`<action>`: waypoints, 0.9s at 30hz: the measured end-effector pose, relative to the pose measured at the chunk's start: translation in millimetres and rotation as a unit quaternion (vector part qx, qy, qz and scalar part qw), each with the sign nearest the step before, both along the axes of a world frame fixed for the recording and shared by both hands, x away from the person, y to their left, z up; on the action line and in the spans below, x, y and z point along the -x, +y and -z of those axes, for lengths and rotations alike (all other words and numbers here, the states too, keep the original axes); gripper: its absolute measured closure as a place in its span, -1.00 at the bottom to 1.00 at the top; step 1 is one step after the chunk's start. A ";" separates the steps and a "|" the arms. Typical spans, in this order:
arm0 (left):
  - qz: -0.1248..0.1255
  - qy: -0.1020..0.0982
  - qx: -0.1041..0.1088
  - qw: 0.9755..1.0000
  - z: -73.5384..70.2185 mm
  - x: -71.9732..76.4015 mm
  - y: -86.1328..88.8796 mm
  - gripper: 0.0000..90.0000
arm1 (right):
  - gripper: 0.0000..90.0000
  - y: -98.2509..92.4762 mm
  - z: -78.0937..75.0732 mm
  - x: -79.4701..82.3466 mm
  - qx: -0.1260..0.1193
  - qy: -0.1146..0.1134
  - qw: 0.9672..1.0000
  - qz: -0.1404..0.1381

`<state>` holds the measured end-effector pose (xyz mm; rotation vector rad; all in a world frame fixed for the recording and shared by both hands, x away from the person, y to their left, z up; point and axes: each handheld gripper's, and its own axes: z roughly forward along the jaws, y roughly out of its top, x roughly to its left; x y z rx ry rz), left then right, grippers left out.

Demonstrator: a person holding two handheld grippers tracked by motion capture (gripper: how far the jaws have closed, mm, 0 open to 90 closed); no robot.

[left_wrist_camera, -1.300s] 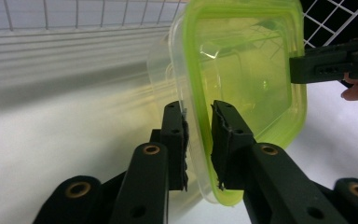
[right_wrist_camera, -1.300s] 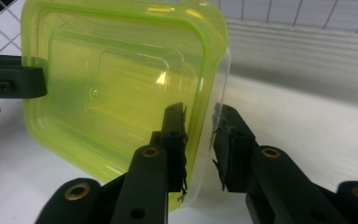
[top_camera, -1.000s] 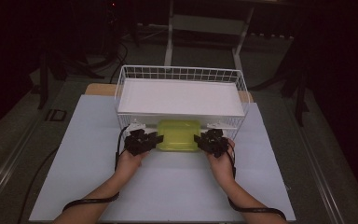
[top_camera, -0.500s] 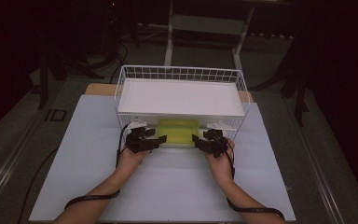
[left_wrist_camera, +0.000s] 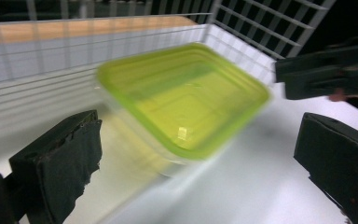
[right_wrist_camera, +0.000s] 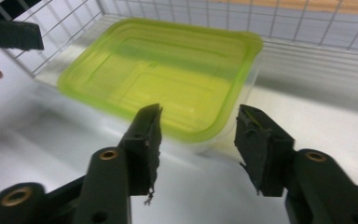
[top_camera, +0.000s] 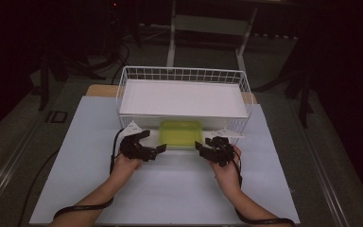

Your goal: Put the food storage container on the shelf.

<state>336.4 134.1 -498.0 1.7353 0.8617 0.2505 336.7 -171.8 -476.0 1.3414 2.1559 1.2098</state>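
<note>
the green-lidded container (top_camera: 181, 134) sits on the white tabletop (top_camera: 170, 189) under the near edge of the white wire basket (top_camera: 183, 75), half tucked beneath the basket's floor and centred along its front side. in the left gripper view the container (left_wrist_camera: 182, 98) lies beyond the jaws, with basket wire (left_wrist_camera: 270, 28) behind it and at its far side.

the left gripper (top_camera: 144, 144) stands just to the left of the container, its jaws spread wide and having just been opening; nothing lies between them and no pad touches the container.

the right gripper (top_camera: 210, 147) stands just to the right of the container, jaws partly open and having just been closing a little. in the right gripper view its gripper (right_wrist_camera: 198, 140) frames the container's near corner (right_wrist_camera: 200, 135) without either pad pressing on it.
</note>
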 end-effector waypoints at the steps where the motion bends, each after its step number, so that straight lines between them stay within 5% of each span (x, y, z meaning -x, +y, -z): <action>1: 0.000 0.002 -0.002 1.000 -1.1 3.7 0.3 -0.97 | 0.21 1.1 -0.5 3.4 -0.003 0.002 1.000 -0.010; 8: 0.007 0.006 -0.030 1.000 -2.5 28.7 3.2 -0.97 | 0.70 11.7 0.6 17.8 0.008 0.001 0.999 -0.047; 11: 0.007 0.021 -0.019 1.000 -0.1 39.6 6.4 -0.97 | 0.99 18.1 3.5 21.7 0.011 0.003 0.998 -0.061; 14: 0.011 0.028 -0.025 0.999 3.2 47.5 6.9 -0.97 | 1.00 24.1 8.6 22.2 0.010 0.012 0.998 -0.066; 19: 0.002 -0.001 -0.033 0.999 4.6 55.5 8.7 -0.97 | 1.00 34.4 17.7 20.0 0.014 0.020 0.997 -0.072; 27: 0.000 -0.018 -0.041 0.999 3.4 54.6 6.0 -0.97 | 1.00 52.5 31.3 10.9 0.038 0.021 0.996 -0.080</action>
